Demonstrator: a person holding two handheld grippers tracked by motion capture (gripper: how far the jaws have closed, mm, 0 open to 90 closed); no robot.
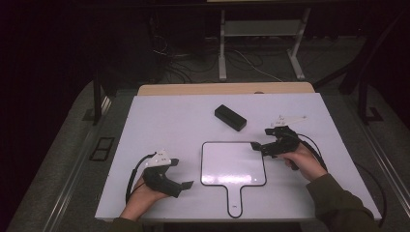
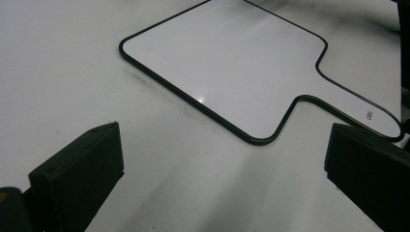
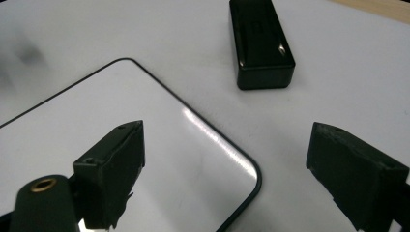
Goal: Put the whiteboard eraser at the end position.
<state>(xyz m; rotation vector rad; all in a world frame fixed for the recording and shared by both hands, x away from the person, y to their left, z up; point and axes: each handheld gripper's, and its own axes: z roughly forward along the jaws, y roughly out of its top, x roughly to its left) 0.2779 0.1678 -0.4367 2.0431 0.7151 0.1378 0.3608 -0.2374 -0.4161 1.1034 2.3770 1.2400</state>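
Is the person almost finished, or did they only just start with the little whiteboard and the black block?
It looks barely started. The whiteboard paddle lies flat and blank on the table. The black block sits apart, untouched. The right gripper is open over the board's corner, and the left gripper is open beside it, holding nothing. Any picking up looks undone.

A: High view: room dim, the floor and background near black; the white surface is the one bright area, evenly lit from above.

B: Gripper views: glare streaks on the glossy whiteboard, a highlight on the black box. Soft shadows beside the jaws. Jaws close to the lens are blurred; frame grainy, slightly soft.
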